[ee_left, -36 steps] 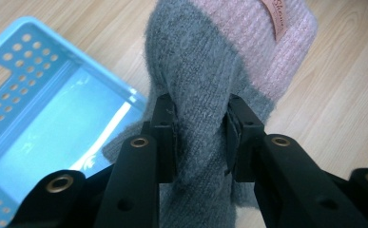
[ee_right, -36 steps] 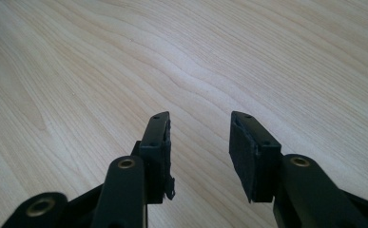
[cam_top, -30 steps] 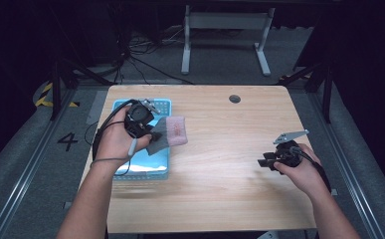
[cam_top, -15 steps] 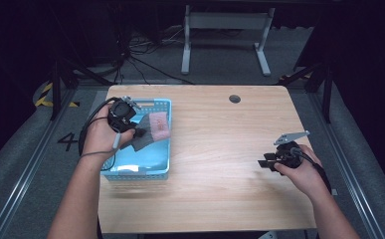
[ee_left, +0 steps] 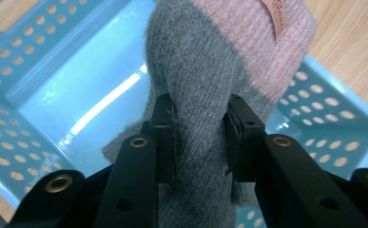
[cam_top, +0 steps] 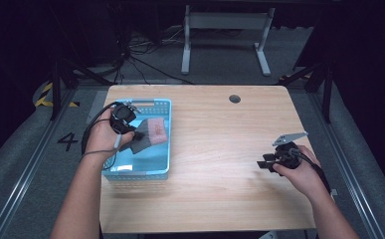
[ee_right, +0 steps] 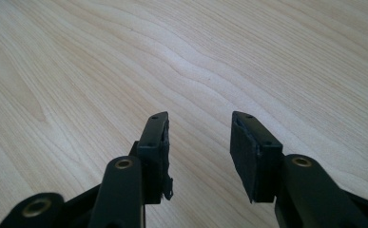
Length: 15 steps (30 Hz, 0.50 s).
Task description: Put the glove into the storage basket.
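A grey and pink knitted sock (cam_top: 149, 134) hangs over the blue perforated basket (cam_top: 156, 169) at the table's left. My left gripper (cam_top: 136, 134) is shut on the sock's grey part. In the left gripper view both pads squeeze the grey knit (ee_left: 198, 118), the pink cuff with a small label points away, and the basket's floor (ee_left: 77, 95) lies below. At the table's right, my right gripper (cam_top: 264, 163) is held low over bare wood, pointing left. Its jaws (ee_right: 198, 137) stand open with nothing between them.
The basket's inside holds nothing else that I can see. A round cable hole (cam_top: 235, 98) sits near the table's far edge. Bare wooden tabletop (cam_top: 215, 149) stretches between the two hands. Dark floor, cables and a desk frame lie beyond the table.
My left hand carried the sock from the basket's right rim to over the basket and lowered it toward the inside. The right hand stayed put.
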Each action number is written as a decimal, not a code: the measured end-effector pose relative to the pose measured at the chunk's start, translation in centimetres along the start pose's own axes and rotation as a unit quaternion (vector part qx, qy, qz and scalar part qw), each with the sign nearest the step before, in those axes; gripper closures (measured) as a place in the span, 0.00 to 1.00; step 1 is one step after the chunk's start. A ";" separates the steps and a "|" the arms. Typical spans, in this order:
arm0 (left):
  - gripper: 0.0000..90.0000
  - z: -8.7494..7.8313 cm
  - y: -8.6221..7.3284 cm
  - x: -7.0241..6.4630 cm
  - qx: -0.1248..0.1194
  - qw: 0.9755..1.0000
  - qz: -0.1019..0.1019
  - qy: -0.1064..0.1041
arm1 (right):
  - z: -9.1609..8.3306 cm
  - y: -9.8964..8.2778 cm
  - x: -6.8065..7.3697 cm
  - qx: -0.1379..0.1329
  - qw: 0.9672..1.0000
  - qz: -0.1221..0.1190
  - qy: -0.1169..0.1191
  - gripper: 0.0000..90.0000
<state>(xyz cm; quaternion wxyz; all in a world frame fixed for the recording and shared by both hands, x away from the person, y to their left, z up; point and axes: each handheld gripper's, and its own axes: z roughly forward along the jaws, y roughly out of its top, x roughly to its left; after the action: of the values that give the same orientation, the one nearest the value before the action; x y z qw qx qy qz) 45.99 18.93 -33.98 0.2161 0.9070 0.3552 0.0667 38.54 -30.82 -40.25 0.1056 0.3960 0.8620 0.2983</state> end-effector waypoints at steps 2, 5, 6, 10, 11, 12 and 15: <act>0.76 0.6 -0.1 0.2 0.004 1.000 -0.004 -0.002 | 0.1 0.0 0.0 0.000 1.000 0.000 0.000 0.66; 0.76 1.6 -0.3 0.8 0.018 1.000 0.001 -0.006 | 0.1 -0.1 0.0 0.002 1.000 -0.001 -0.001 0.65; 0.76 1.8 -0.3 0.8 0.020 1.000 0.000 -0.006 | 0.2 -0.1 0.1 0.002 1.000 -0.001 -0.001 0.65; 0.76 2.5 -0.4 0.9 0.028 1.000 0.003 -0.006 | 0.2 -0.1 0.1 0.004 1.000 0.000 -0.001 0.65; 0.76 3.0 -0.4 1.0 0.034 0.999 0.004 -0.009 | 0.3 -0.1 0.1 0.005 1.000 -0.002 0.000 0.65; 0.76 3.0 -0.4 1.0 0.034 0.999 0.004 -0.009 | 0.3 -0.1 0.1 0.005 1.000 -0.002 0.000 0.65; 0.76 3.7 -0.4 1.1 0.047 0.999 0.007 -0.008 | 0.3 -0.2 0.1 0.006 1.000 0.000 0.000 0.65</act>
<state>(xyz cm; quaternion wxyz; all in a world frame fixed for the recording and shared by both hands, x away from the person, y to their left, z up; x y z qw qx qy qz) 47.59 18.64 -37.55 0.1757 0.9192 0.3498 0.0439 38.44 -30.68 -40.60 0.1034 0.3969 0.8638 0.2926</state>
